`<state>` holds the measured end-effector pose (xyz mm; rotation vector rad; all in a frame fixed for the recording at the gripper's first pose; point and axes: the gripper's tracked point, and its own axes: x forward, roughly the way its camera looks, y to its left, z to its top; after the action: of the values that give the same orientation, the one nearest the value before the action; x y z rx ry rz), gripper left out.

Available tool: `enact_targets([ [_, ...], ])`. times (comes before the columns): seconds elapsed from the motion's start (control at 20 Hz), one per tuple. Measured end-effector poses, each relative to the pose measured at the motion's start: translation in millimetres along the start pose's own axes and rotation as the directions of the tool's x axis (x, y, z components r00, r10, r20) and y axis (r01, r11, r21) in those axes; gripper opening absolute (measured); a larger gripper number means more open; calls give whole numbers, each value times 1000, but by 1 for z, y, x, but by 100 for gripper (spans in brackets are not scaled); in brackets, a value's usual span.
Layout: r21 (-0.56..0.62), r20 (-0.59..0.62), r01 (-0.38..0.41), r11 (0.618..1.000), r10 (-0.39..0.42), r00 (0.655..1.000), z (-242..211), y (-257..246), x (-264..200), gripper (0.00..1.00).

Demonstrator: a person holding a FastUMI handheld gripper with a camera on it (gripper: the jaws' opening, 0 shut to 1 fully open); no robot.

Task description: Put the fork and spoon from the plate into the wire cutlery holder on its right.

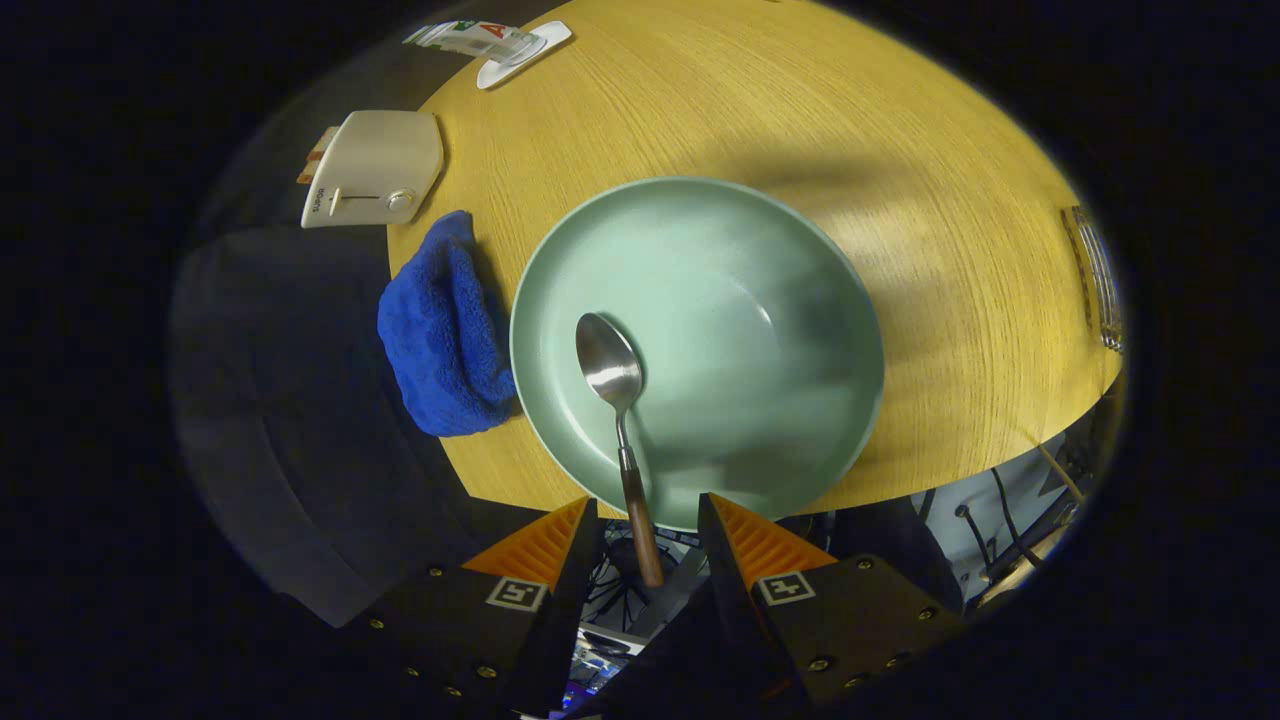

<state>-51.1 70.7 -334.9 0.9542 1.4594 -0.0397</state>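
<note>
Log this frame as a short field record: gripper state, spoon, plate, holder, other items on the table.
gripper: open, fingers either side of the spoon handle, not pressing on it
spoon: bowl lies in the plate, wooden handle sticks out over the plate's near rim, between the fingers
plate: pale green, on the wooden table
wire holder: at the table edge beyond the plate's right side, contents cannot be told
other items: blue cloth touching the plate's left rim; cream toaster beyond the cloth
</note>
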Motion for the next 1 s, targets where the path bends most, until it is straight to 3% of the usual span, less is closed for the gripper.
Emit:
enact_targets([
  [0.4,44,-29,-43,998,45,999,2,9,26,61],
  [0.45,49,-42,-35,998,37,998,-2,6,35,45],
  [0.5,46,-56,-36,998,39,998,-4,6,32,37],
  [0.9,55,-60,-99,994,102,993,-7,9,46,38],
  [0.95,40,-79,-85,996,87,993,-11,9,52,3],
  [1.0,13,-76,-88,996,89,993,-7,11,44,3],
])
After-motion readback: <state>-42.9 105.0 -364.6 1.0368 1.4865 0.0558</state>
